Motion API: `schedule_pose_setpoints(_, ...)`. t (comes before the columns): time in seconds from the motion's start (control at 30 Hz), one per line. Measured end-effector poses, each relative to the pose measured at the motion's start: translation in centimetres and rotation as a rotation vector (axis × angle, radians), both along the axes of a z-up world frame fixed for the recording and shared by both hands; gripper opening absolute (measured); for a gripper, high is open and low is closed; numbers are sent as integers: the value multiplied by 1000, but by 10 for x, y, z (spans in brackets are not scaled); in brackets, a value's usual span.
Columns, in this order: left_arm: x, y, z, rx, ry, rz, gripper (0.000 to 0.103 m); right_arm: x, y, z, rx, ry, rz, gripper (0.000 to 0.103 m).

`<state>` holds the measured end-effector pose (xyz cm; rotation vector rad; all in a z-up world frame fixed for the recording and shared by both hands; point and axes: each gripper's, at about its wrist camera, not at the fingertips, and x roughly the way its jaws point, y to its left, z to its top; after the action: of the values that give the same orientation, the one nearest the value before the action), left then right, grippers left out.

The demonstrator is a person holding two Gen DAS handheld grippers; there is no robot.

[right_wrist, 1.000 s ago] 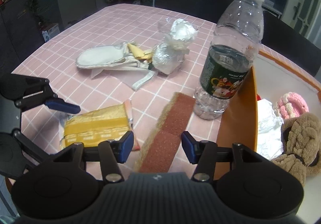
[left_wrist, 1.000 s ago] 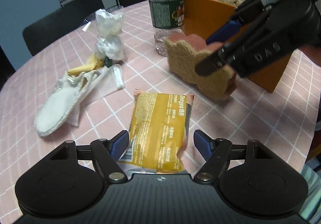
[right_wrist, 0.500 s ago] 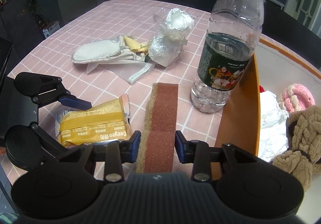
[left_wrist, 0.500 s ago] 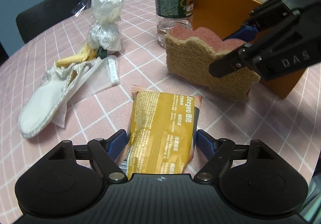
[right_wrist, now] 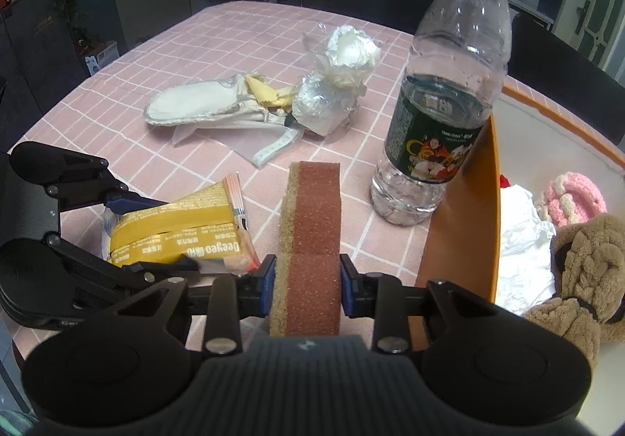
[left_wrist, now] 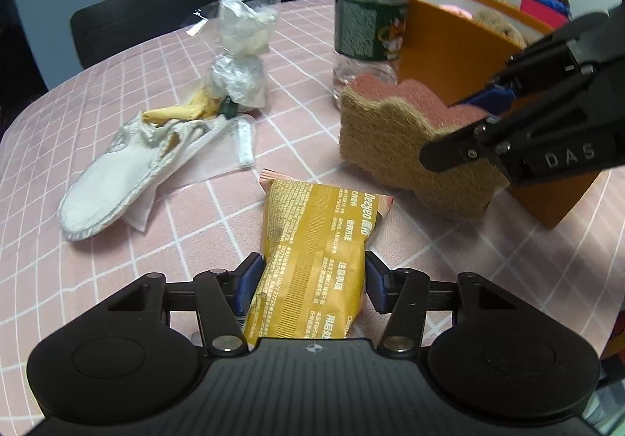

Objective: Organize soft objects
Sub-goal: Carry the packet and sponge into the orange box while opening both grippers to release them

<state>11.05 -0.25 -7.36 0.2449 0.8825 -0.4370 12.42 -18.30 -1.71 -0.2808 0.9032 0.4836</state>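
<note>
Orange box partly filled, two soft things in the tongs, more left on the worktop.

Inside the orange box (right_wrist: 472, 209) at the right edge of the worktop (right_wrist: 164, 57) already lie a brown plush toy (right_wrist: 586, 264), a pink knitted piece (right_wrist: 572, 197) and a white crumpled thing (right_wrist: 523, 260). The right tongs (right_wrist: 306, 285) have just been closing and now press on the sponge (right_wrist: 312, 225), just beside the box wall. The left tongs (left_wrist: 308, 276) have just been closing around the yellow packet (left_wrist: 320, 240); the pads seem to touch its sides. I judge both must still go into the box. The white slipper (left_wrist: 113, 182) and the foil bundle (left_wrist: 238, 80) wait nearer the far edge, near the water bottle (right_wrist: 445, 115).
</note>
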Motion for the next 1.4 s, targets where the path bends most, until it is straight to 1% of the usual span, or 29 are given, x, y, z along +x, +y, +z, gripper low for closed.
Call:
schedule_pose_setpoints(0.17, -12, 7, 18, -30, -33, 28, 62, -14, 3, 19, 30, -40, 29, 31)
schedule_pose_setpoints(0.37, -30, 9, 59, -79, -110, 49, 62, -33, -8, 56, 86, -126, 31, 31)
schedule_pose_setpoints(0.57, -40, -10, 104, -131, -197, 18, 62, -48, -54, 97, 149, -236, -66, 31)
schedule_pose_setpoints(0.67, -40, -29, 124, -150, -229, -14, 62, -51, -87, 105, 166, -264, -146, 32)
schedule_pose_setpoints(0.8, -36, -64, 142, -162, -225, -84, 62, -49, -126, 100, 137, -225, -251, 32)
schedule_pose_setpoints(0.87, -34, -87, 147, -147, -231, -137, 62, -47, -141, 96, 107, -199, -282, 32)
schedule_pose_setpoints(0.97, -29, -121, 149, -126, -229, -206, 62, -42, -161, 91, 70, -157, -320, 32)
schedule_pose_setpoints(1.07, -17, -150, 144, -124, -189, -252, 62, -38, -178, 90, 6, -150, -363, 32)
schedule_pose_setpoints(1.13, -7, -166, 139, -122, -160, -257, 62, -34, -186, 89, -41, -140, -383, 32)
schedule_pose_setpoints(1.23, 6, -185, 128, -92, -132, -262, 62, -29, -192, 84, -111, -102, -388, 32)
schedule_pose_setpoints(1.3, 14, -193, 122, -84, -101, -260, 62, -25, -195, 79, -135, -61, -375, 32)
schedule_pose_setpoints(1.4, 22, -198, 112, -87, -37, -264, 62, -22, -196, 74, -172, -26, -366, 32)
